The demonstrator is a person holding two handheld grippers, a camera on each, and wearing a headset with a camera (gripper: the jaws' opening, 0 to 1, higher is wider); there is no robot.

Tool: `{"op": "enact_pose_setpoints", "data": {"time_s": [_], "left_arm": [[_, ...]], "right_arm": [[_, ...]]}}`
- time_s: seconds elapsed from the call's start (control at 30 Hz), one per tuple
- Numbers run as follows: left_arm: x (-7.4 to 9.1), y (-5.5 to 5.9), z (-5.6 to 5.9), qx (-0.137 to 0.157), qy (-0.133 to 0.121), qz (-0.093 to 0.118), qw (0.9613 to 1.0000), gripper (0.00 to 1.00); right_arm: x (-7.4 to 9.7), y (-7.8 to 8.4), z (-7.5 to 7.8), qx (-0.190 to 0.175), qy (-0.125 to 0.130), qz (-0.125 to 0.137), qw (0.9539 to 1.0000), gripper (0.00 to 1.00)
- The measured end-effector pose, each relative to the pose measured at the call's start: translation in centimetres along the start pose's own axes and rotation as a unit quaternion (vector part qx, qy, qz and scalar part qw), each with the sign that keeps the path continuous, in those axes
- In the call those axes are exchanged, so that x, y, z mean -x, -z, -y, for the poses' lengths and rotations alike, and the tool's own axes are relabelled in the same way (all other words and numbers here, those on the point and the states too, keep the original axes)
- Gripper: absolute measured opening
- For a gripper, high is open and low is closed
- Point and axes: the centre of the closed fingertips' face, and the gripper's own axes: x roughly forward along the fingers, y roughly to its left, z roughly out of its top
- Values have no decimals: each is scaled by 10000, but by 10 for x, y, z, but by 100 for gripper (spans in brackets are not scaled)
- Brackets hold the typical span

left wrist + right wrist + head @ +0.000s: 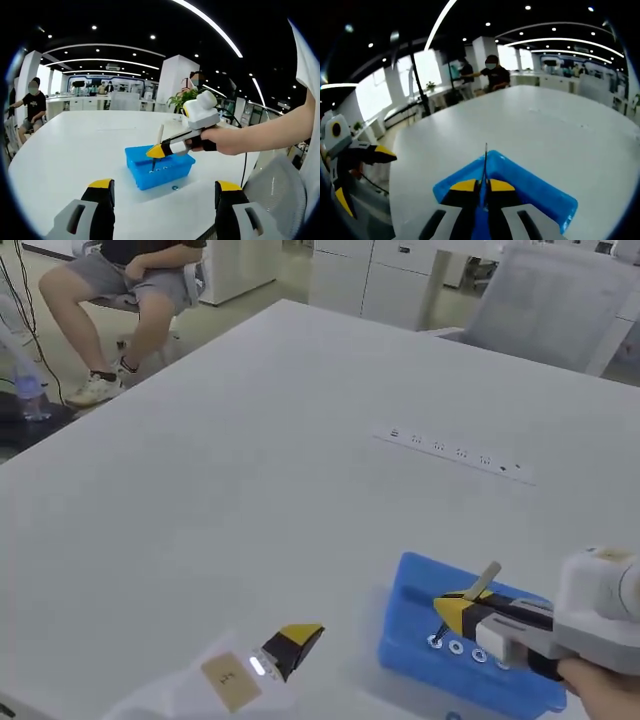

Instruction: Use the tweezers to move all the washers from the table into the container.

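Your left gripper (165,186) is hovering with its jaws spread wide, gripping nothing. Your right gripper (483,186) is clamping the tweezers (484,162), which are pointing down into the blue container (400,635) where several washers (456,647) are lying. Another washer (175,188) is resting on the table (250,490) just beside it.

Bright, even overhead light falls on the white worktop (300,490), with only a faint, soft shadow beside the blue container (415,585). In both gripper views long ceiling strips (210,27) and round spot lamps (152,36) glare against a dark ceiling, and fisheye distortion curves the edges. Windows (427,67) blow out white; the right gripper (482,186), close to its lens, is blurred.
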Motion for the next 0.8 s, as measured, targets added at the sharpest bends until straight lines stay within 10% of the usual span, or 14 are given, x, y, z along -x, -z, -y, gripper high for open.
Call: {"op": "enact_pose_setpoints", "data": {"time_s": [0.3, 0.47, 0.8], "left_arm": [[0, 2, 0, -20, 10, -37, 10000, 83], [0, 2, 0, -23, 9, -45, 10000, 83], [0, 3, 1, -51, 33, -78, 10000, 82]], "right_arm": [[28, -25, -21, -11, -72, 483, 9988, 4], [47, -32, -46, -127, -510, 841, 9951, 4], [53, 24, -47, -263, -402, 396, 9981, 4]]}}
